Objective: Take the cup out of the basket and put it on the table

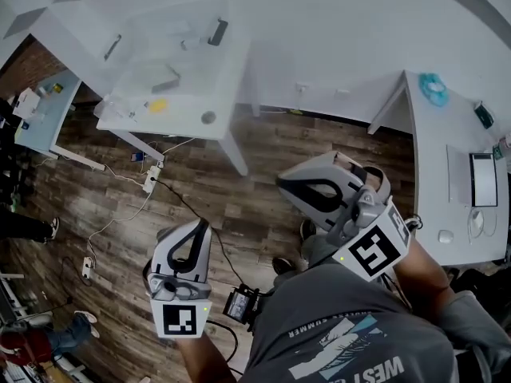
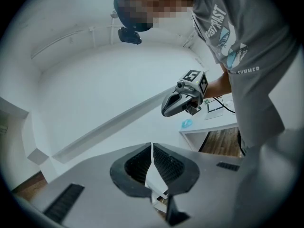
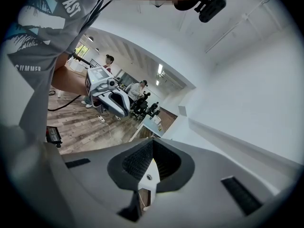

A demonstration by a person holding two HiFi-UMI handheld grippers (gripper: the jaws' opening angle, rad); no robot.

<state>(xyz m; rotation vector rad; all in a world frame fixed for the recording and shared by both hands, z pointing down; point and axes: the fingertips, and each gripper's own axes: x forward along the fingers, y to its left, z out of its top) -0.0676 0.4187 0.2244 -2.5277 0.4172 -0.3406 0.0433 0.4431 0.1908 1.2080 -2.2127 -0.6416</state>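
Both tools are up in the air over the brown wood floor (image 1: 239, 174). In the head view the left gripper (image 1: 201, 225) is at 7 o'clock and the right gripper (image 1: 281, 183) is at 4 o'clock, well apart from each other. Each one's own view shows its jaws pressed together with nothing between them.

A white table (image 1: 227, 86) stands at 11 o'clock, far from both tools. On it sits a clear box (image 1: 172, 66), with a small yellow thing (image 1: 157, 104) near it. It is too blurry to tell if the box is the basket, and the cup cannot be made out in any view.

A white desk (image 1: 431, 174) is at 3 o'clock, with a round blue thing (image 1: 433, 88) on it. A power strip (image 1: 152, 179) lies on the floor at 9 o'clock.
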